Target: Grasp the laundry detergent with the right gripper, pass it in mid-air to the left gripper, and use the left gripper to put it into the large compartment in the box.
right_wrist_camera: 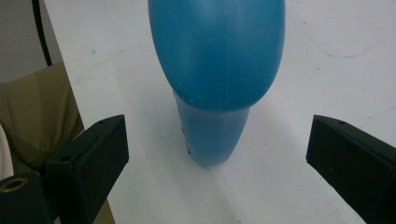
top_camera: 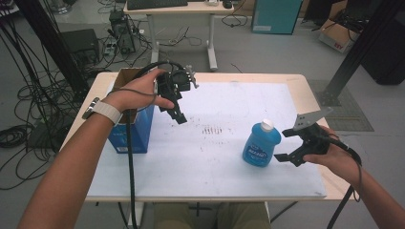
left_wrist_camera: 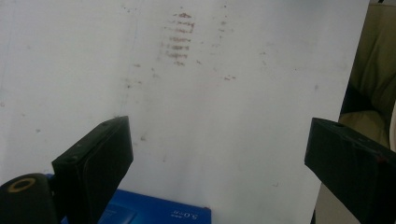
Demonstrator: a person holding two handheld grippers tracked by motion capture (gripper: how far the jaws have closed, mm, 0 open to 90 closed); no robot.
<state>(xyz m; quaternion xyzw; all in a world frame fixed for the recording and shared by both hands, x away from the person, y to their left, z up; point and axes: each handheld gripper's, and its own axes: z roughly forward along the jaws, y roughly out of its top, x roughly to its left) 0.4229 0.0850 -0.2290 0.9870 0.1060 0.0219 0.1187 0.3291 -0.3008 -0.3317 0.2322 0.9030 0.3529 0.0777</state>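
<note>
Two grippers, jaws apart on both. Right gripper [top_camera: 286, 144] sits at 3 o'clock of the upright blue bottle [top_camera: 261, 145], just beside it. Left gripper [top_camera: 175, 112] hangs above the tabletop [top_camera: 215, 167], beside the blue box [top_camera: 133, 133].

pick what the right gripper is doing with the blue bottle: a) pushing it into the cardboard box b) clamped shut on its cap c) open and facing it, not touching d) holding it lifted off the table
c: in the right gripper view the right gripper has its jaws spread wide on either side of the blue bottle with clear gaps, and in the high view the bottle stands upright on the white table mat.
</note>
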